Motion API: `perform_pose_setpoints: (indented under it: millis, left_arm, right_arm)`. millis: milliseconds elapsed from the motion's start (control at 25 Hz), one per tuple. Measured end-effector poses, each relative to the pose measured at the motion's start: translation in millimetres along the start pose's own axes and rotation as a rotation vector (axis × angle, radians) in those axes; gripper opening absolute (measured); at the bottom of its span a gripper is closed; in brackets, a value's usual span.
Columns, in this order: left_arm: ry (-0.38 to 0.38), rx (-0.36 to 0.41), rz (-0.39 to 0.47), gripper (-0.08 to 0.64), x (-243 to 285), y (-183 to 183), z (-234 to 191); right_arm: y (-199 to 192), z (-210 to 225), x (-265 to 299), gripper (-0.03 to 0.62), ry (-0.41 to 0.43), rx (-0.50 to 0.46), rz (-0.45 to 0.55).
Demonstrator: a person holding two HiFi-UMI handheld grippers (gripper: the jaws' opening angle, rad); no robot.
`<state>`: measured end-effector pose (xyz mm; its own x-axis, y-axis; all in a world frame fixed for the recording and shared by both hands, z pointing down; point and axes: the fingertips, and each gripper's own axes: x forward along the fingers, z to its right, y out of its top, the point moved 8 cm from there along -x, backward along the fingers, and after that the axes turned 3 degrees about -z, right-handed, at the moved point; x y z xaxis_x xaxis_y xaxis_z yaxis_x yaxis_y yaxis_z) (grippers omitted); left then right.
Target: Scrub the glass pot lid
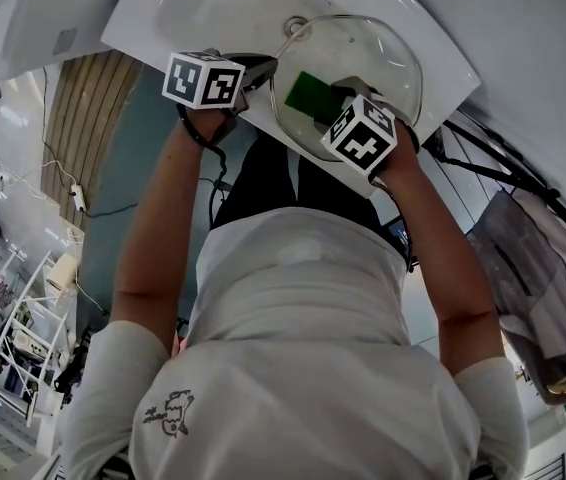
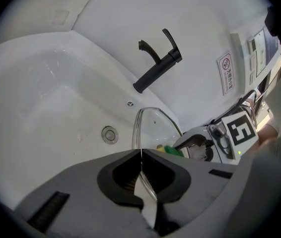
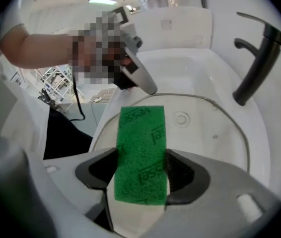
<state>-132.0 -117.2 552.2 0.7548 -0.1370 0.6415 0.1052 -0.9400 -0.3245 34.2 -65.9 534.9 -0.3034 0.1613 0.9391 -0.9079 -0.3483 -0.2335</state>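
a white sink (image 2: 41, 98) fills the far side, its basin smooth and bright, with a round metal drain (image 2: 109, 134) in the bottom. a black faucet (image 2: 158, 63) stands on its edge, before a plain white wall (image 2: 120, 14) that carries a small red-and-white sign (image 2: 226, 73). the head view shows a panel of light wooden slats (image 1: 83, 118), a grey-blue floor (image 1: 128, 198) with a thin cable (image 1: 73, 193) on it, and a white shelf rack (image 1: 23, 318). a long ceiling lamp (image 3: 102, 0) is lit.
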Motion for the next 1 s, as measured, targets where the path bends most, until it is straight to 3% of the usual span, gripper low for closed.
perform_pose_setpoints:
  millis: [240, 360, 800, 1000]
  left_arm:
    - [-0.011, -0.012, 0.004, 0.008, 3, -3, 1]
    - [0.000, -0.011, 0.013, 0.008, 2, 0, 1]
    - [-0.003, -0.027, 0.020, 0.006, 3, -2, 1]
    - [0.005, -0.034, 0.036, 0.003, 4, -1, 0]
  right_arm:
    - [-21, 80, -29, 0.296, -0.225, 0.204, 0.012]
    - [-21, 99, -29, 0.296, -0.243, 0.261, -0.003]
    - [8, 64, -7, 0.298, -0.235, 0.080, -0.065]
    - [20, 31, 6, 0.298, -0.152, -0.039, -0.055]
